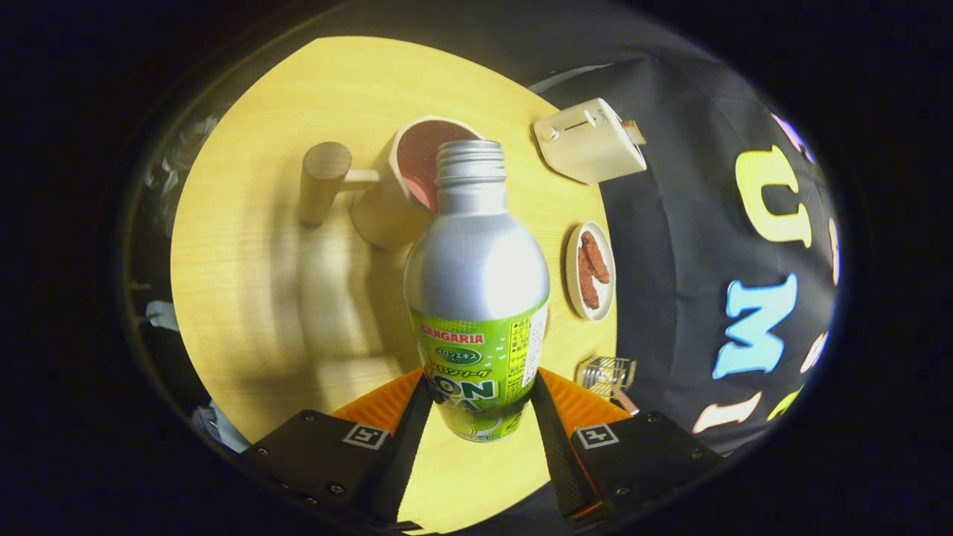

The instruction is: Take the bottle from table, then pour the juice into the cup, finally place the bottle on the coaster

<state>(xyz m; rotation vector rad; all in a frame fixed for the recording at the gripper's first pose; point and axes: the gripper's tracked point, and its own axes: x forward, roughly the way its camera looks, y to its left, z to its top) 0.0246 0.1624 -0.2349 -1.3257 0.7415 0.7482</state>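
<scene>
My gripper point(476, 406) is shut on a silver bottle point(476, 268) with a green label, both fingers pressing its lower body. The bottle is uncapped and held above the table, its threaded mouth point(469, 152) right at the rim of the cup point(406, 186). The cup is beige outside and reddish inside, and it appears tipped, with its opening facing the bottle. A round wooden piece point(324, 182) on a short stem sits beside the cup, on its side away from the bottle.
The pale wooden table point(268, 298) lies under everything. A cream toaster point(588, 141) stands beyond the bottle near the cloth wall. A small plate with brown food point(592, 269) sits to the bottle's right, and a clear glass object point(607, 372) lies near the right finger.
</scene>
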